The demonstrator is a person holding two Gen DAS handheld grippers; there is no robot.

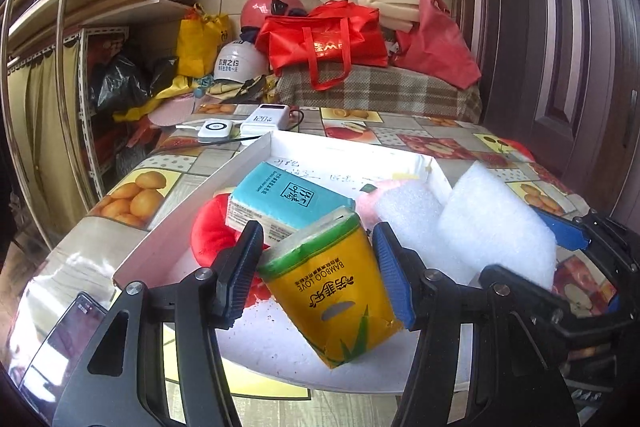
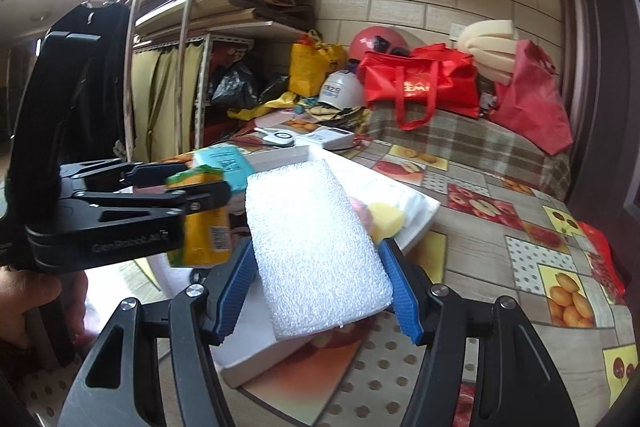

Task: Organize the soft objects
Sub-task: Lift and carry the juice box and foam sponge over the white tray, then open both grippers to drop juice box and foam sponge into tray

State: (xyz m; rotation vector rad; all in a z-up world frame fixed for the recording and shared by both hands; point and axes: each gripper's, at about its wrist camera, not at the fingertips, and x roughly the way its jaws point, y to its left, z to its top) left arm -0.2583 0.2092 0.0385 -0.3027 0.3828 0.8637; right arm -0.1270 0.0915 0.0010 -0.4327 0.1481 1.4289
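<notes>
My left gripper (image 1: 316,267) is shut on a yellow and green tissue pack (image 1: 332,291) and holds it tilted above the white box (image 1: 192,211). In the box lie a teal tissue pack (image 1: 288,199), a red plush (image 1: 210,231), a pink soft thing (image 1: 366,205) and a white foam block (image 1: 408,215). My right gripper (image 2: 320,291) is shut on a second white foam block (image 2: 316,243), held over the box's near right side (image 2: 416,227); it also shows in the left wrist view (image 1: 496,223). A yellow sponge (image 2: 386,219) lies in the box behind it.
The table has a fruit-print cloth (image 1: 440,143). Two white power banks (image 1: 240,125) with cables lie behind the box. A phone (image 1: 60,343) lies at the near left edge. Red bags (image 1: 332,39), helmets and clutter stand at the back. A red bag (image 2: 604,259) lies at the table's right.
</notes>
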